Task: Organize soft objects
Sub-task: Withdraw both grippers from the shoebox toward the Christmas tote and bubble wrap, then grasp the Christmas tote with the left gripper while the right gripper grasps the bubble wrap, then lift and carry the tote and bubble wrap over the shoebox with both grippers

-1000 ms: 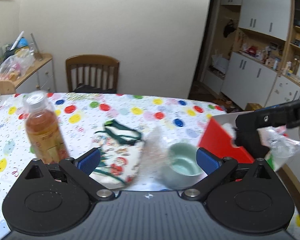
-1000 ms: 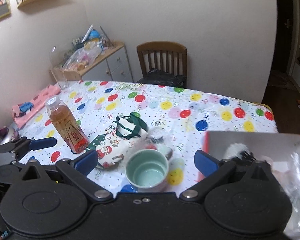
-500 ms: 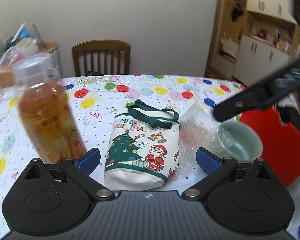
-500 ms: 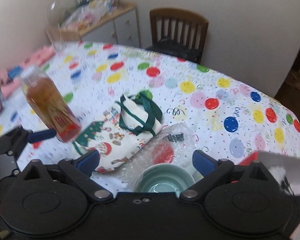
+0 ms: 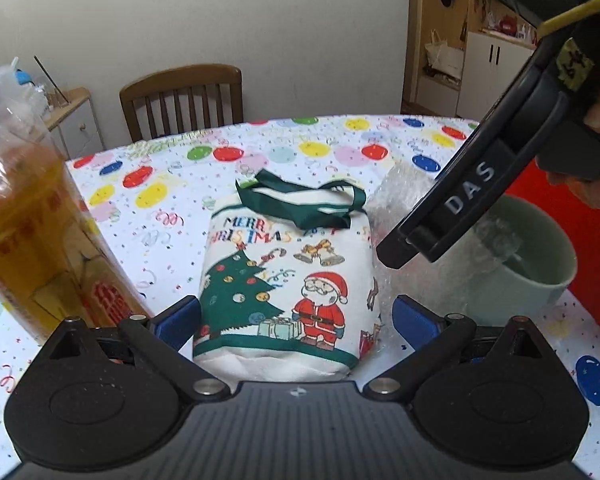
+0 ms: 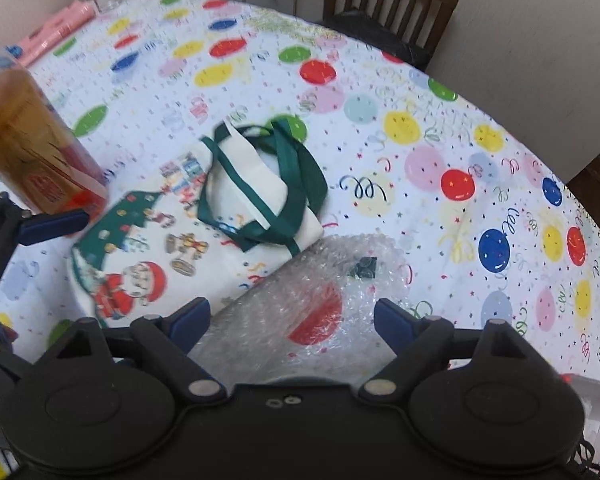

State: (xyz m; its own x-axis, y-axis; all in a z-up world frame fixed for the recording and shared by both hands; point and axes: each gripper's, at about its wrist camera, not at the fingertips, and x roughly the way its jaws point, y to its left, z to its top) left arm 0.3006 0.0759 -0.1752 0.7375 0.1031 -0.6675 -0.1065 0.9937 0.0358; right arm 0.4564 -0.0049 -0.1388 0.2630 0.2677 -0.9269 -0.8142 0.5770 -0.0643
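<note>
Both tongs stand spread wide with nothing gripped. Left tongs (image 5: 296,316) sit low over the worktop (image 5: 172,208), their blue-padded fingers (image 5: 178,318) flanking the near end of a white cloth Christmas bag (image 5: 284,280); whether the pads touch the fabric cannot be told. That bag lies on its side directly ahead of the left tongs, with a printed tree and Santa facing up and its green handles (image 5: 300,200) at the far end. Just left of the left tongs stands a bottle of amber drink (image 5: 28,232), upright. To their right lies a crumpled sheet of bubble wrap (image 5: 396,200), then a pale green cup (image 5: 532,256) with a red box (image 5: 580,248) behind it. The body of the other tool crosses the upper right of this view.

Right tongs (image 6: 292,318) hover above the bubble wrap (image 6: 324,288), which spreads between and ahead of their fingers (image 6: 192,320). The bag (image 6: 188,232) lies ahead and to the left of them, touching the wrap's edge, handles (image 6: 296,176) pointing away. Farther left are the bottle (image 6: 32,144) and one blue finger of the left tongs (image 6: 54,226). A wooden chair (image 6: 392,4) stands beyond the worktop (image 6: 420,128).
</note>
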